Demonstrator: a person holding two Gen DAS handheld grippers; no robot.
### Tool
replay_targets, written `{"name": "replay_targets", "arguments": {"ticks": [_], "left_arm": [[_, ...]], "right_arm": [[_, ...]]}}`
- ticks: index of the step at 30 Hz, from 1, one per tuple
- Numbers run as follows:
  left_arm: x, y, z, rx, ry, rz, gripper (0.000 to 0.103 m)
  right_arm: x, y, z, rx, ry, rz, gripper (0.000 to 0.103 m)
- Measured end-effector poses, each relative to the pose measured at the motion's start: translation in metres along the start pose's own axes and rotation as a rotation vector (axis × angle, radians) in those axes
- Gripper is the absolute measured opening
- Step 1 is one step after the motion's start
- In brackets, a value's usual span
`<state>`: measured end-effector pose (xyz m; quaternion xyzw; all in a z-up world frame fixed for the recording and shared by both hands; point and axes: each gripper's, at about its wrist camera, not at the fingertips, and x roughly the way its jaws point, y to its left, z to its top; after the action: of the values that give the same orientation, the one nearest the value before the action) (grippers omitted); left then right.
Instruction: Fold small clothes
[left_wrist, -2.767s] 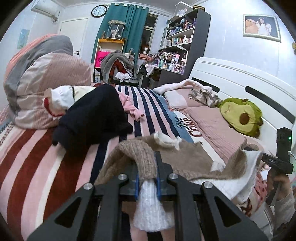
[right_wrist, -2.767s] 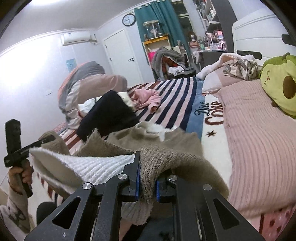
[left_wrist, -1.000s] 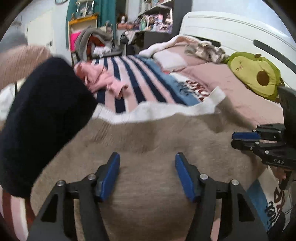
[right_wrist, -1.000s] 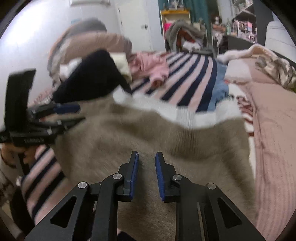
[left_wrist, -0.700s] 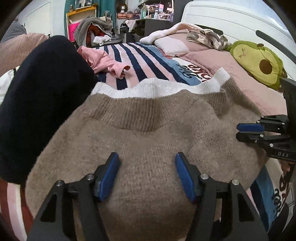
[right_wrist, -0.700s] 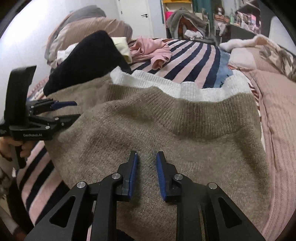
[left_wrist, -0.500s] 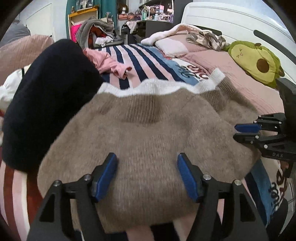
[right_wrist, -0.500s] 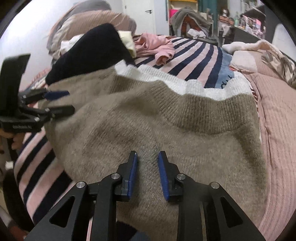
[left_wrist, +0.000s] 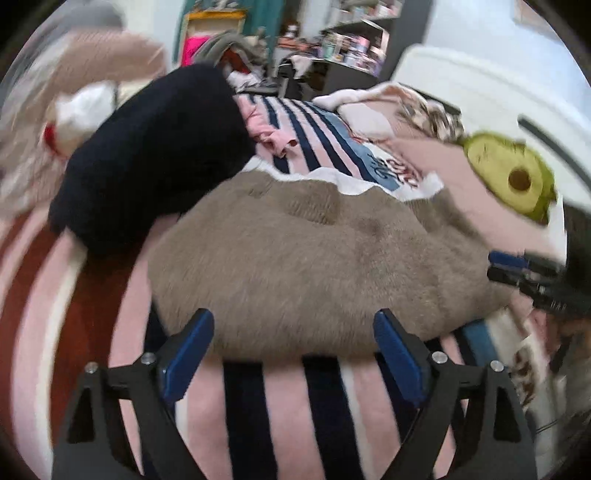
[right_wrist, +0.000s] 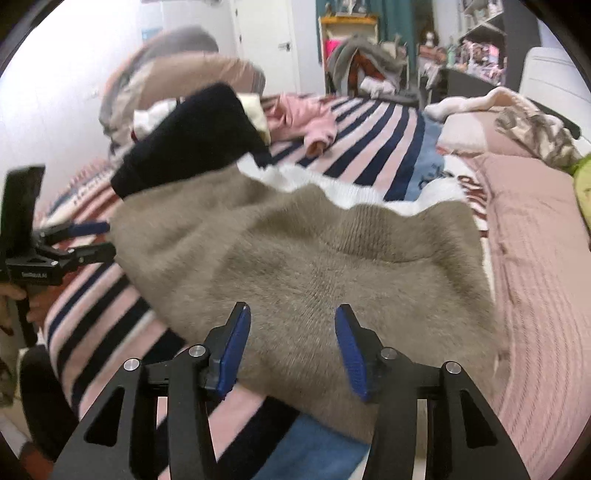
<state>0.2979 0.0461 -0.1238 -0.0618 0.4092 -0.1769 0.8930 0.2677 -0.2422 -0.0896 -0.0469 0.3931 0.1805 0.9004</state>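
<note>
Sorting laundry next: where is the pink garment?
In both views the pink garment lies crumpled on the striped blanket, beyond the black garment.

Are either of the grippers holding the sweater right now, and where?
Nothing is held. Left gripper and right gripper are both open, and the brown sweater lies loose on the bed.

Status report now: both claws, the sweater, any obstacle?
Left claw open, right claw open. Brown sweater flat on bed, released. Black garment touching its far-left corner.
</note>
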Motion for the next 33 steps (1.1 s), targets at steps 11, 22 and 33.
{"name": "replay_targets", "arguments": {"ticks": [11, 22, 33], "left_arm": [[0.012, 0.046, -0.025, -0.375, -0.031, -0.190, 0.086], [0.068, 0.049, -0.027, -0.603, -0.049, -0.273, 0.086], [0.056, 0.003, 0.021, -0.330, -0.128, -0.068, 0.035]], "right_arm": [[0.004, 0.015, -0.032, -0.018, 0.019, 0.007, 0.043], [0.021, 0.011, -0.037, -0.003, 0.029, 0.041, 0.045], [0.029, 0.007, -0.041, 0.014, 0.045, 0.071, 0.045]]}}
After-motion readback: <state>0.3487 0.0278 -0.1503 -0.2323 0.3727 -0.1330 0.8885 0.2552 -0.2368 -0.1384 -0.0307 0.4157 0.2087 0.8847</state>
